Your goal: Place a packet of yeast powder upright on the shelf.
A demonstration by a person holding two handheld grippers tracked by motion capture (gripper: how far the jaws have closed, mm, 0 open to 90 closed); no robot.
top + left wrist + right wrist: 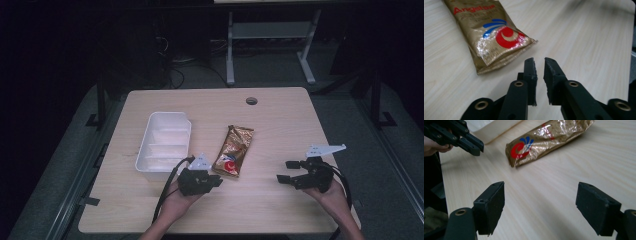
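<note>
Just beside the shiny gold foil snack packet (491, 37), the left gripper (539, 65) stands nearly closed on nothing; the right gripper (540, 200) gapes wide, empty. The packet's near sealed edge, probably flat on the pale wooden table (280, 200), wants wider jaws and a low approach.

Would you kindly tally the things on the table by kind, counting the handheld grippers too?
Gold foil snack packets: 1 - packet
White plastic trays: 1 - tray
Handheld grippers: 2 - left gripper, jaws nearly closed with nothing between them, and right gripper, jaws wide apart and empty
Total: 4
</note>
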